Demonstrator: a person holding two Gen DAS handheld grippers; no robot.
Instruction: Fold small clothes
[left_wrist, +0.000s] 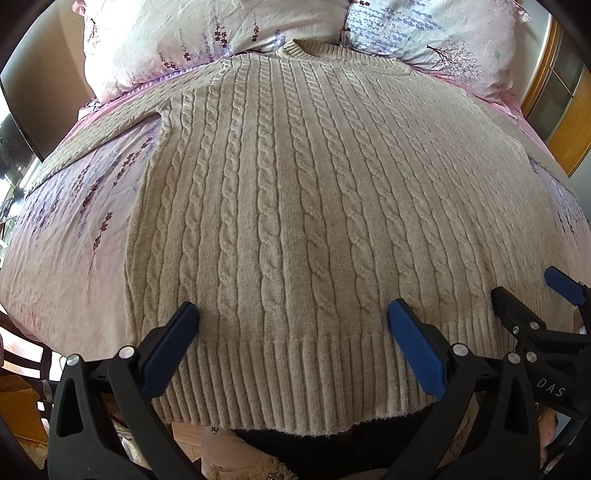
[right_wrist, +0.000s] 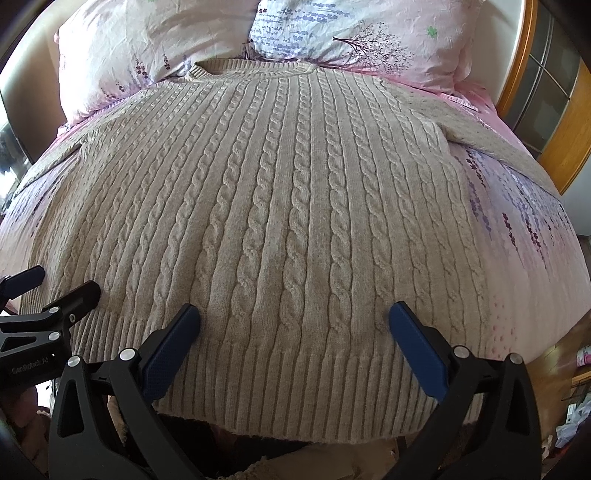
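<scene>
One bed (left_wrist: 66, 266) with floral sheet bears beige cable-knit sweater (left_wrist: 280, 206), spread flat, likely for folding. Long axis runs hem-near to collar (left_wrist: 299, 47) at far pillows (right_wrist: 155, 44); sleeves splay sideways. Left gripper (left_wrist: 293, 314) and right gripper (right_wrist: 294, 315) hover over ribbed hem (right_wrist: 295, 391), fingers wide apart, gripping nothing.

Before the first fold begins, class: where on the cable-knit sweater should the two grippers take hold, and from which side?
Probably the ribbed hem, approached from the near bed edge. The beige cable-knit sweater lies flat, collar toward the pillows, hem hanging slightly over the edge, so a finger could slip beneath. The left gripper and right gripper are both open above that hem, side by side.
</scene>
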